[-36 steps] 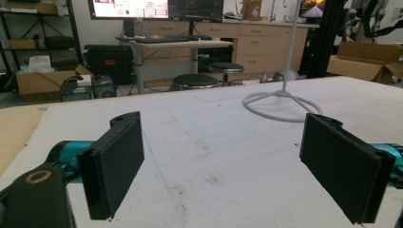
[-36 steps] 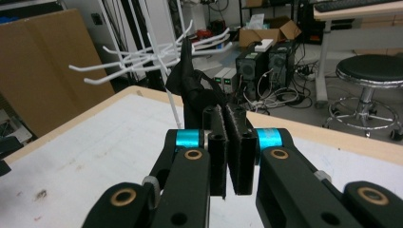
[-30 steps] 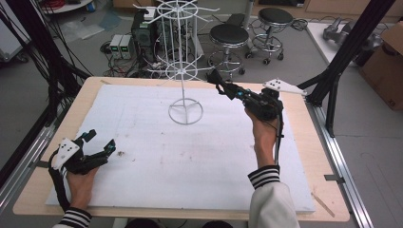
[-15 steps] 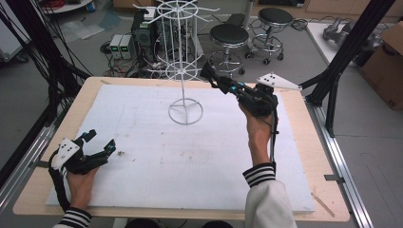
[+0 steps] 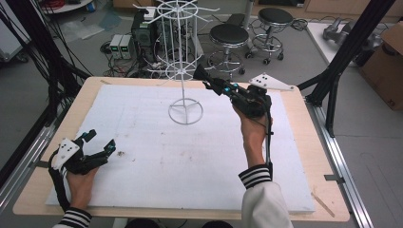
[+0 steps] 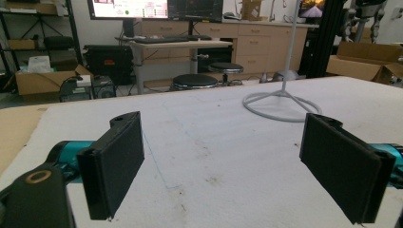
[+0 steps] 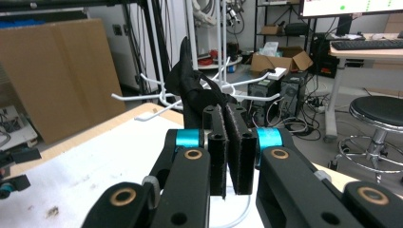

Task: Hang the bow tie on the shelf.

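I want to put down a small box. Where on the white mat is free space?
The middle of the white mat is bare, between the left tongs and the forearm. It is crowded near the wire rack, where the right tongs hold a black cloth.

We see the right hand-held gripper point(image 5: 205, 77) raised beside the white wire rack point(image 5: 183, 61) holding a black item point(image 5: 199, 72), while the left hand-held gripper point(image 5: 100, 143) rests open on the desk point(image 5: 142, 142).

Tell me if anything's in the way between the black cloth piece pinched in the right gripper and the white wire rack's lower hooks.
Nothing visible blocks it. The right gripper holds the black cloth piece right at the white wire rack, with its lower ring of hooks just beyond the cloth. The left gripper rests open, far off at the table's near left.
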The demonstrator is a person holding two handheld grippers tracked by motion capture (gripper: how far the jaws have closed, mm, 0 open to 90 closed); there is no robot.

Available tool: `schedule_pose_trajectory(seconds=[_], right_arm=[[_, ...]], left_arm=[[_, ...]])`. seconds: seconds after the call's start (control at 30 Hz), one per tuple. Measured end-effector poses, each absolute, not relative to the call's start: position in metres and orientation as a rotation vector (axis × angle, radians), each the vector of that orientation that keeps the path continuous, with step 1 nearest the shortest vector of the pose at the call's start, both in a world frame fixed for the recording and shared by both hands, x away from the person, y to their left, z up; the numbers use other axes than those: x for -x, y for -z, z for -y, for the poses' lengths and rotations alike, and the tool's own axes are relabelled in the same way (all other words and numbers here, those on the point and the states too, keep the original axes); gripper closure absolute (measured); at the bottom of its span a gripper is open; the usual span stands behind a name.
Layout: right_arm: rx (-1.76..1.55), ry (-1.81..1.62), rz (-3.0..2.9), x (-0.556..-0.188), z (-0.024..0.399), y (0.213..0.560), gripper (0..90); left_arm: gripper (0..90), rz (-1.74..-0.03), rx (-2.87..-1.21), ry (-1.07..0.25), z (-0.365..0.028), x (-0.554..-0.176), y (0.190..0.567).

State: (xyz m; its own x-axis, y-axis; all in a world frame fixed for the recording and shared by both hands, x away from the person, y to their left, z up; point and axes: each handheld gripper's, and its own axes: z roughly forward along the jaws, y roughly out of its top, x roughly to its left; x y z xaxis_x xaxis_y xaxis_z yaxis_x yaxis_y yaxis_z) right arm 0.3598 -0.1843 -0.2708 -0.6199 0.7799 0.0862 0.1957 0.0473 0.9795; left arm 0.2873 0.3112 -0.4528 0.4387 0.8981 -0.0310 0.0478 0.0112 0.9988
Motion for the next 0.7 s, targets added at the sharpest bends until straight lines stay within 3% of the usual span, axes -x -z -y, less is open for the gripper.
schedule_pose_trajectory(seconds=[0.7], right_arm=[[-0.991, -1.489, -1.985, -0.368, 0.164, 0.3, 87.2]], left_arm=[[15.0, -0.907, -1.402, -0.83, -0.311, -0.287, 0.453]])
